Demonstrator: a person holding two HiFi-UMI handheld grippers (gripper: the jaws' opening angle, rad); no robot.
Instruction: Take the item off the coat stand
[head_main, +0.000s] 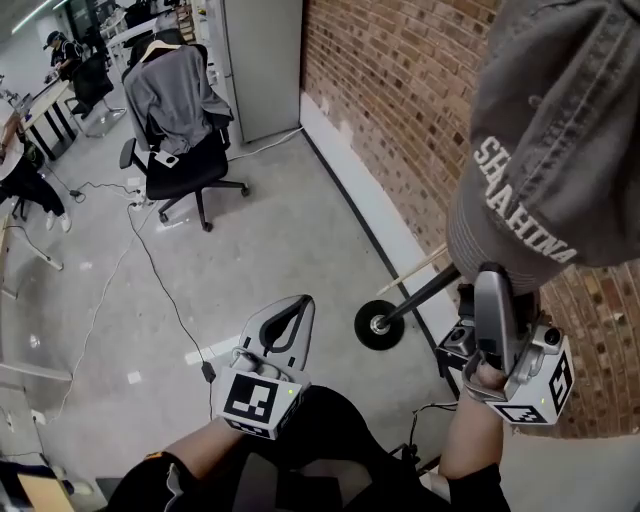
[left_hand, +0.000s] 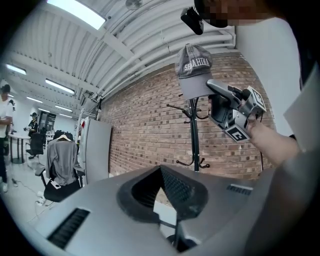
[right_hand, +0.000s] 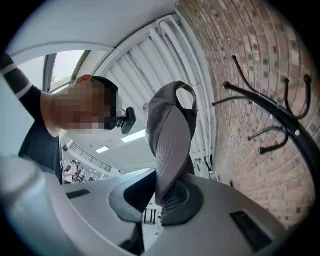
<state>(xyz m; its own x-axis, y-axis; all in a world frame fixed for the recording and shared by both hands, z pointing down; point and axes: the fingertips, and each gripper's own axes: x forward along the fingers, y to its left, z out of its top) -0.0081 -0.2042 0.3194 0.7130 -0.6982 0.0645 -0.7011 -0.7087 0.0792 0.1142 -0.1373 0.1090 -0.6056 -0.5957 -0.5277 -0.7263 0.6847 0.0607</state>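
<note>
A grey cap (head_main: 540, 150) with white lettering hangs in the air above the black coat stand (head_main: 380, 325), whose pole leans up from its round base by the brick wall. My right gripper (head_main: 492, 285) points upward and is shut on the cap's brim. In the right gripper view the cap (right_hand: 170, 130) rises from between the jaws of the right gripper (right_hand: 162, 195), and the stand's bare hooks (right_hand: 280, 115) curve off to the right, apart from it. My left gripper (head_main: 300, 302) is held level at lower centre, shut and holding nothing. The left gripper view shows the cap (left_hand: 194, 75) just above the stand (left_hand: 193, 135).
An office chair (head_main: 185, 165) with a grey garment draped over it stands at the back left. A grey cabinet (head_main: 262, 60) stands by the brick wall (head_main: 400, 90). Cables (head_main: 150, 270) trail over the floor. People sit at desks at the far left.
</note>
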